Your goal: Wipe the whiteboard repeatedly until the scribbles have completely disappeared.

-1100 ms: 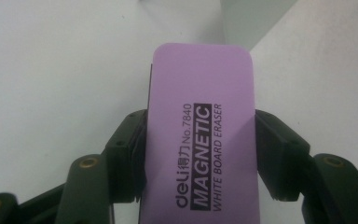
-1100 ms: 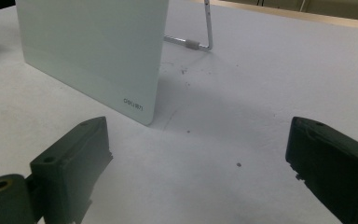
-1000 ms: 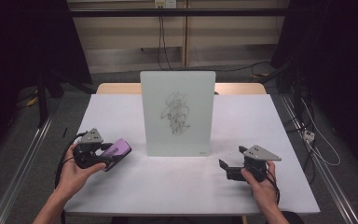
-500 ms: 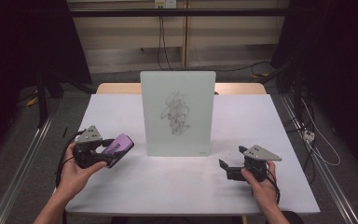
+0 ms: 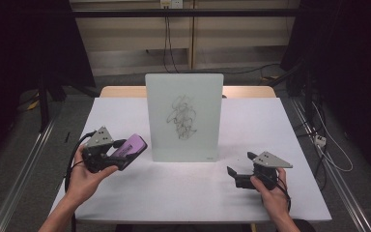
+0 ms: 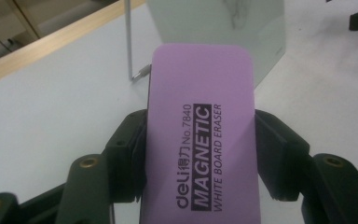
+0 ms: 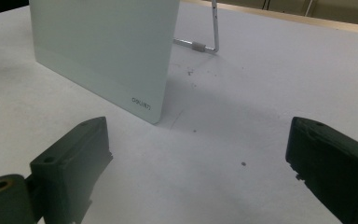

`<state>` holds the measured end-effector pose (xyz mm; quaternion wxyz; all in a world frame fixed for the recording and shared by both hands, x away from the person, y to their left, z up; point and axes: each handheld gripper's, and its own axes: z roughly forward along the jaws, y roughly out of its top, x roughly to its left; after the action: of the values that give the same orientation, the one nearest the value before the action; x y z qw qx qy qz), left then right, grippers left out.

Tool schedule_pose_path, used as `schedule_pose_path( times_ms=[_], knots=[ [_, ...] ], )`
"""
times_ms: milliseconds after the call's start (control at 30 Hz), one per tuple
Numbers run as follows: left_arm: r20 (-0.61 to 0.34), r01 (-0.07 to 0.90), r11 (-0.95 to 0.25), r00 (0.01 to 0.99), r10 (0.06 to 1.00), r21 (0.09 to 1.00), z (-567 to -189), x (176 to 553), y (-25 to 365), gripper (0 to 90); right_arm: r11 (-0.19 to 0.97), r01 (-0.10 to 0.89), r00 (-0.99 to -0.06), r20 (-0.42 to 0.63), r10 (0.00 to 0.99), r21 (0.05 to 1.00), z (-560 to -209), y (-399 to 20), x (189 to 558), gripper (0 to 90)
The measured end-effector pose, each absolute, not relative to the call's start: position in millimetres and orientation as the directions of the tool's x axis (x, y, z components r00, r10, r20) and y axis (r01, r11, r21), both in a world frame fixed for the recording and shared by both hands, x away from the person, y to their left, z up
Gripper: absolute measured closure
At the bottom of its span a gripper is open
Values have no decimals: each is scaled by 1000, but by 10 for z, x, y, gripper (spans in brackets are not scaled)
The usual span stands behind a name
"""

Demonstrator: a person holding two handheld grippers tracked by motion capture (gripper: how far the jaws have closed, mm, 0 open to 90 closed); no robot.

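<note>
While my worktop [image 5: 183, 193] spreads white under both hands, the board [image 5: 184, 116] stands upright near its middle, propped on a thin metal stand [image 7: 213, 28] behind it, with a dark scribble [image 5: 182, 117] on its face. My right gripper view shows the board's lower corner, printed with a small logo, resting on the worktop.

My left gripper [image 5: 107, 153] hangs above the worktop to the left of the board, near its lower left corner. Its jaws are clamped on the eraser [image 6: 200, 140], one pad pressed against each long side. That eraser is purple, with a black label reading "MAGNETIC WHITE BOARD ERASER", and its free end points toward the board without touching it. In the high view the eraser [image 5: 129, 146] tilts upward from the jaws, clear of the worktop.

My right gripper [image 5: 241, 170] sits low by the worktop to the right of the board, well apart from the left one. Its jaws stand wide with nothing between them, aimed toward the board's lower right corner.
</note>
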<state>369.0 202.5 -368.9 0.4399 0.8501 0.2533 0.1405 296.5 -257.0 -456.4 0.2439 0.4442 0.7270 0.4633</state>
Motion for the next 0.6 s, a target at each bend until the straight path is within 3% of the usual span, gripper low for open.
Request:
schedule_pose_path(
  times_ms=[600],
  knots=[
    [60,238,-488,852,520,840,-3499,3729,1709,411,181,419,-488,52,871,890,-4560,-2554,2964,60]
  ],
)
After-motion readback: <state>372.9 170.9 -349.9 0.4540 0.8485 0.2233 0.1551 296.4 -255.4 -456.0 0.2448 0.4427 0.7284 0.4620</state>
